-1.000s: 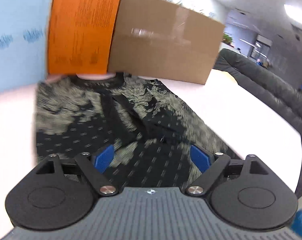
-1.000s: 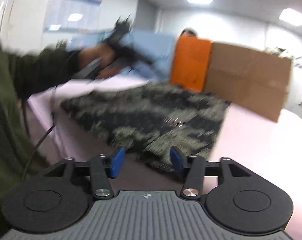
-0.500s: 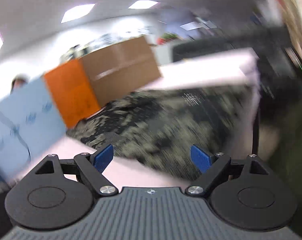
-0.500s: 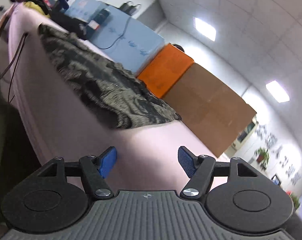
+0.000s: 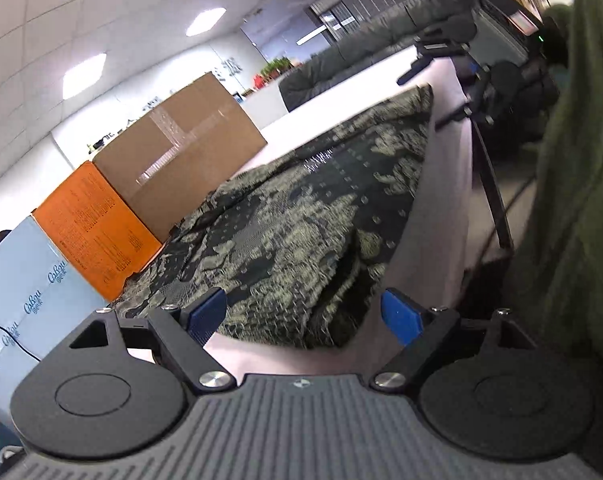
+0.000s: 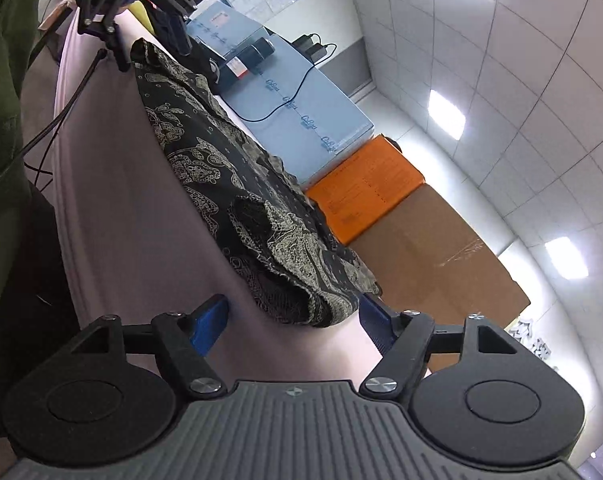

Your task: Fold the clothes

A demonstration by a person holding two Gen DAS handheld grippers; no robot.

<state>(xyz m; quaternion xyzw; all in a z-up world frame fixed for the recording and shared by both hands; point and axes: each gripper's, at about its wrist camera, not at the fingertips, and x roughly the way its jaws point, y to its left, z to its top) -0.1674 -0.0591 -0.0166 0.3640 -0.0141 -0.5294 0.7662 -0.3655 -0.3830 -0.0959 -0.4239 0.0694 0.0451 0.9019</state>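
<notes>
A black garment with a pale, lace-like printed pattern [image 5: 301,216] lies spread along a pale pink table top [image 5: 441,184], its long side close to the table's near edge and one end bunched into soft folds. The left gripper [image 5: 303,316], black-armed with blue finger pads [image 5: 205,312], is held low at one end of the cloth; its jaws stand wide apart, the folded end of the fabric lying just in front of and between them, and nothing is clamped. The right gripper [image 6: 291,320] sits at the opposite end of the same garment [image 6: 237,200], also spread wide with its blue pads [image 6: 207,322] on either side of the rumpled hem, holding nothing; whether the pads touch the cloth I cannot tell. Behind the garment, along the far side of the table, stand three boxes in a row: a light blue carton with printed lettering [image 6: 297,112], an orange box [image 5: 89,220] and a large brown cardboard box sealed with clear tape [image 5: 181,152]. A black cable [image 6: 289,92] trails across the blue carton. A person's dark green sleeve [image 5: 573,200] fills the edge of the left wrist view.
</notes>
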